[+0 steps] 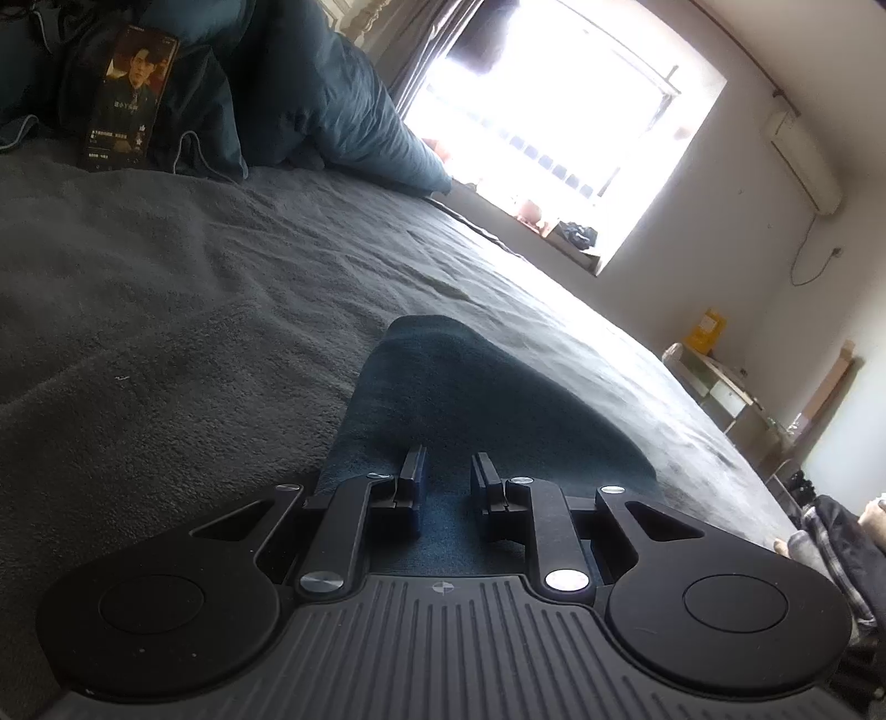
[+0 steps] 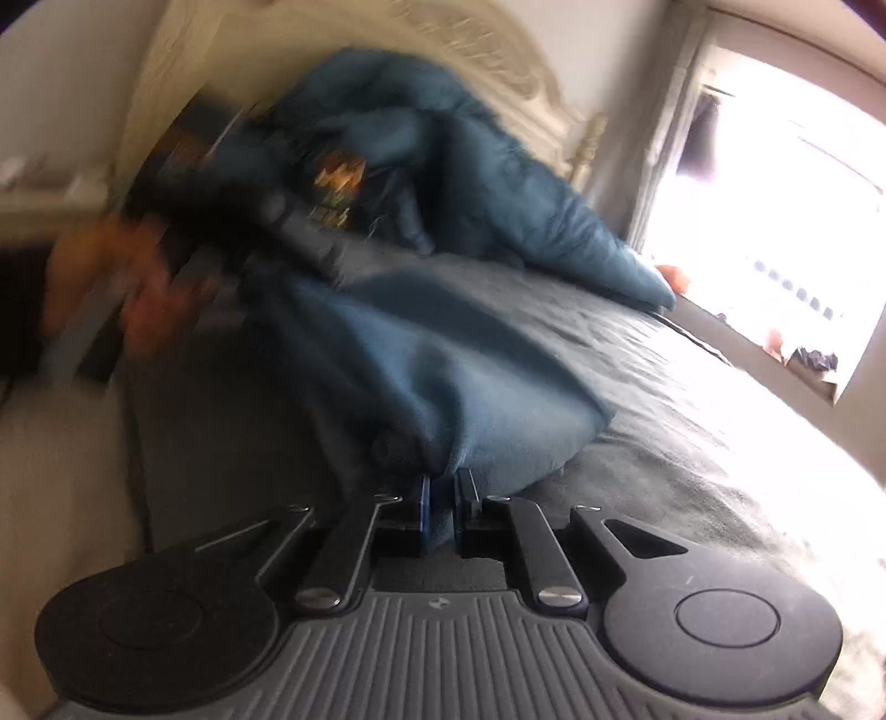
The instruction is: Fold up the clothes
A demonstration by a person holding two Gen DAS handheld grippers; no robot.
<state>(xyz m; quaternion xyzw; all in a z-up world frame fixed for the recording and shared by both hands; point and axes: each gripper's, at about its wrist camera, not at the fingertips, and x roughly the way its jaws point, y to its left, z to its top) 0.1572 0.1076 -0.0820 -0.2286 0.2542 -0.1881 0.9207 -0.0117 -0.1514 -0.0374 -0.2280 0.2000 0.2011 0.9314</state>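
Right up close in the left wrist view, the left gripper (image 1: 447, 471) sits low over the bed (image 1: 183, 310), jaws narrow w/ a slim gap showing btwn the pads; a dark teal cloth (image 1: 470, 399) runs under and btwn the fingers (image 1: 412, 471), and the grip reads as closed on it, though pad contact is hard to confirm. From there the cloth rises to a rounded hump just ahead of the tips, lying on the grey bed cover. Farther back, a phone (image 1: 130, 97) w/ a lit screen leans upright against teal pillows (image 1: 310, 94) at the head of the bed. Beyond that, a blown-out window (image 1: 559, 122) w/ small items on the sill, and an AC unit (image 1: 805, 166) on the wall at right. In the right wrist view, blurred, the right gripper (image 2: 441, 498) has its jaws pinched nearly together on a bunched fold of the same teal cloth, which bulges up directly in front of the pads and spreads away across the bed. Past it at left, a smeared orange shape, too blurred to tell. Behind, the teal pillows piled against a cream headboard (image 2: 487, 33), window glare at far right.
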